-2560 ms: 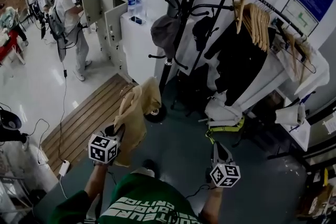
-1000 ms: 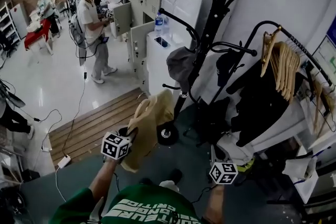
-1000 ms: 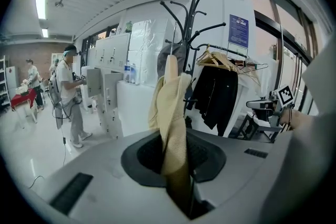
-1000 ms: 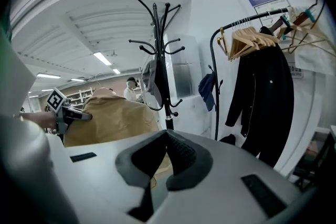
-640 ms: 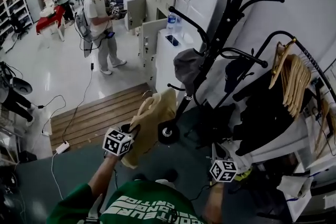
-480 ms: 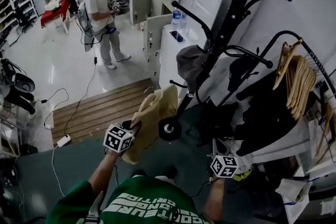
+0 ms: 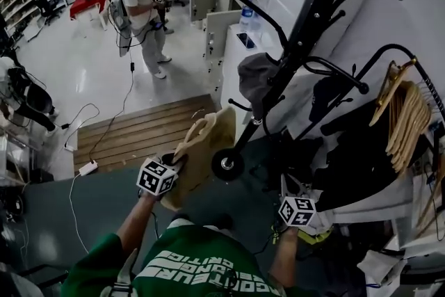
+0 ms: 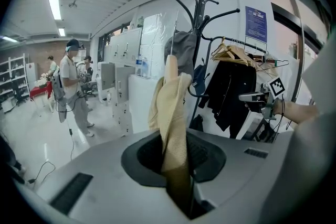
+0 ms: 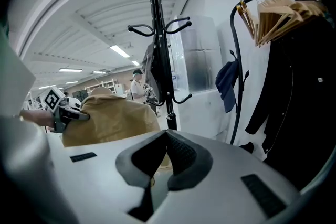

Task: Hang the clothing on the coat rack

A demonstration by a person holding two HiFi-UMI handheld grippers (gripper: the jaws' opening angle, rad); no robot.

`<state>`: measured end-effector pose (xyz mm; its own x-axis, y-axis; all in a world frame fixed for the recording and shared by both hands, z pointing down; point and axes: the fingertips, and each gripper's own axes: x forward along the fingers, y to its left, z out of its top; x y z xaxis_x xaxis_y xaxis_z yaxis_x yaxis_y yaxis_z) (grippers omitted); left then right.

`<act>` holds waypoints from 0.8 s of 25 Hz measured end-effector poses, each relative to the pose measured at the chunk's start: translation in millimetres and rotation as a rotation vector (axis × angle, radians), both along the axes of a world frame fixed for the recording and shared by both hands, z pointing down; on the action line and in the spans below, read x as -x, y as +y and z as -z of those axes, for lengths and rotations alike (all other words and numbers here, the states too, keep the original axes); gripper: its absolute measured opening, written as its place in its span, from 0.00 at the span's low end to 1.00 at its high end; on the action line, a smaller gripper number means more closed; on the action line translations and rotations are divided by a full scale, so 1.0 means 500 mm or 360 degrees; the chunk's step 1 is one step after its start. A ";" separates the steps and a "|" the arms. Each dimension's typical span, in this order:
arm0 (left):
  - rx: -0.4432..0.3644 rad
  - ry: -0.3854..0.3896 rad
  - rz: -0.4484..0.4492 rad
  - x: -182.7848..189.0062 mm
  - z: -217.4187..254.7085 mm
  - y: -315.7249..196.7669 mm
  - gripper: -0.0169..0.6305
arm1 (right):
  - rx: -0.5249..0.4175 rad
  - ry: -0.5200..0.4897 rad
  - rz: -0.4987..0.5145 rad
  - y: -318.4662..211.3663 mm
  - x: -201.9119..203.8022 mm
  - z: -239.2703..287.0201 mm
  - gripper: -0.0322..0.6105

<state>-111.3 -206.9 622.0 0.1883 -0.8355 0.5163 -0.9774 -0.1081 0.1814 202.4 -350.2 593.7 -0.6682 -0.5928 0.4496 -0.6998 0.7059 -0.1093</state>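
Observation:
A tan garment [image 7: 201, 149] with a hanger loop at its top hangs from my left gripper [image 7: 174, 165], which is shut on its fabric [image 8: 170, 107]. It is held just left of the black coat rack's [image 7: 295, 52] round base [image 7: 227, 165]. In the left gripper view the rack [image 8: 198, 13] stands straight behind the garment. My right gripper [image 7: 288, 186] is low on the right, shut with nothing in it [image 9: 167, 136]. In the right gripper view the garment [image 9: 110, 118] sits left of the rack pole [image 9: 159, 44].
A grey cap [image 7: 256, 76] and a dark item [image 7: 327, 97] hang on the rack's hooks. To the right stands a clothes rail with wooden hangers [image 7: 405, 115] and a black coat [image 7: 354, 149]. White cabinets [image 7: 236, 52], a wooden floor panel [image 7: 132, 139] and a standing person [image 7: 142, 3] lie to the left.
The head view has swung so the coat rack fills more of the frame. My left gripper still holds the tan garment beside the rack's base. The right gripper stays low.

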 end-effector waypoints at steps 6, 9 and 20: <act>0.0041 -0.0012 0.0040 -0.026 -0.023 0.008 0.11 | 0.0022 0.0008 0.0086 -0.015 -0.003 -0.013 0.06; 0.0061 -0.0011 0.0050 -0.042 -0.041 0.003 0.11 | 0.0026 0.0016 0.0120 -0.019 -0.010 -0.020 0.06; 0.0118 0.0052 0.0019 -0.080 -0.095 -0.072 0.11 | 0.0091 0.0045 0.0135 -0.046 -0.034 -0.061 0.06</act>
<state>-71.3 -242.8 669.3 0.1960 -0.7974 0.5707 -0.9721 -0.0814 0.2202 219.2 -373.2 624.3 -0.7017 -0.5073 0.5003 -0.6410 0.7561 -0.1323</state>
